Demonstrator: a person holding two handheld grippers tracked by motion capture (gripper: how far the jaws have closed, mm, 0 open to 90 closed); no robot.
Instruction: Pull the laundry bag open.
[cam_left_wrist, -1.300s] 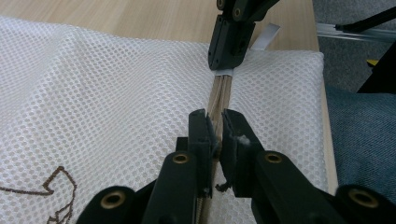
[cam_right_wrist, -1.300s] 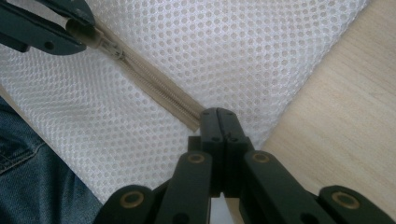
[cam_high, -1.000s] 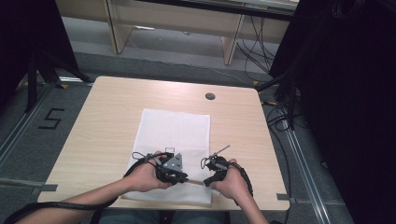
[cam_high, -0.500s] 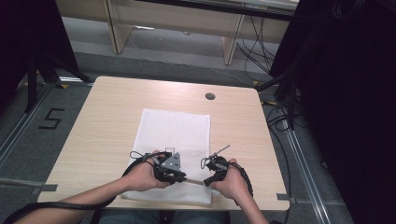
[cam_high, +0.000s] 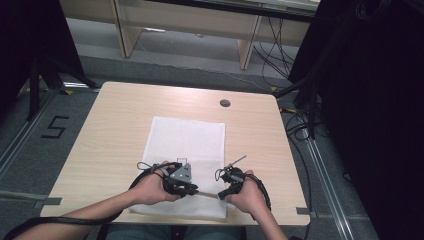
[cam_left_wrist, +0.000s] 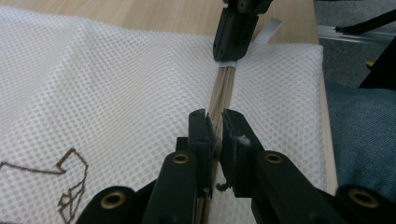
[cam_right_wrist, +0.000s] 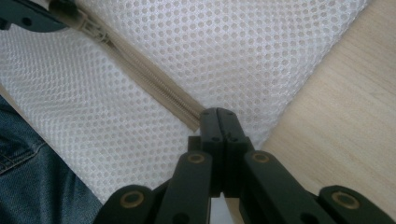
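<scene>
Mesh bag (cam_high: 187, 145), white with a beige zipper (cam_right_wrist: 154, 84), lies at my near table (cam_high: 115, 125) edge with bare wood all around, my left gripper (cam_left_wrist: 214, 123) pinching the zipper, my right gripper (cam_right_wrist: 217, 117) pressed together on its end, grey floor (cam_high: 30, 150) beyond.

My left gripper (cam_left_wrist: 214, 128) pinching beige zipper (cam_left_wrist: 223, 88) of white mesh bag (cam_left_wrist: 116, 88); right gripper (cam_left_wrist: 232, 55) clamped on zipper's far end.

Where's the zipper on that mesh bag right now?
The beige zipper runs along the mesh bag's near edge, stretched between the left tongs and right tongs.
</scene>
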